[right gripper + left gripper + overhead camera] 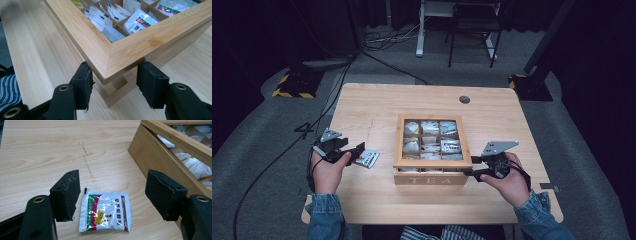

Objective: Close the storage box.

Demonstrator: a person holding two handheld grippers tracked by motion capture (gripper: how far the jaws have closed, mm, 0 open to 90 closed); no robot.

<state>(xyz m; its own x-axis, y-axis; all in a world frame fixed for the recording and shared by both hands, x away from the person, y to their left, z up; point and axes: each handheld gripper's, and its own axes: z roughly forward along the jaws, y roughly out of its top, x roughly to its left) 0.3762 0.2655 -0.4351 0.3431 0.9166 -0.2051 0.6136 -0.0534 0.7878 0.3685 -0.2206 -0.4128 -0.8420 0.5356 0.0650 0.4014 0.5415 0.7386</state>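
A wooden tea box [432, 178] marked TEA stands mid-table, with several compartments of tea packets. Its framed lid [140, 42] sits a little above the box body [117, 95] at the near right corner. My right gripper [115, 75] is shut on that lid corner, one pad against each side; in the high view the right gripper [469, 167] is at the box's front right corner. A white tea packet [105, 211] with red and green stripes lies flat on the table left of the box. My left gripper [112, 191] hovers open over it, touching nothing; the left gripper [358, 152] is beside the packet [368, 159].
The table [372, 105] has a cable hole [464, 99] at the back right. The box wall [152, 157] rises close to the right of my left gripper. A cable trails off the table's left side. A chair and stands are on the floor beyond.
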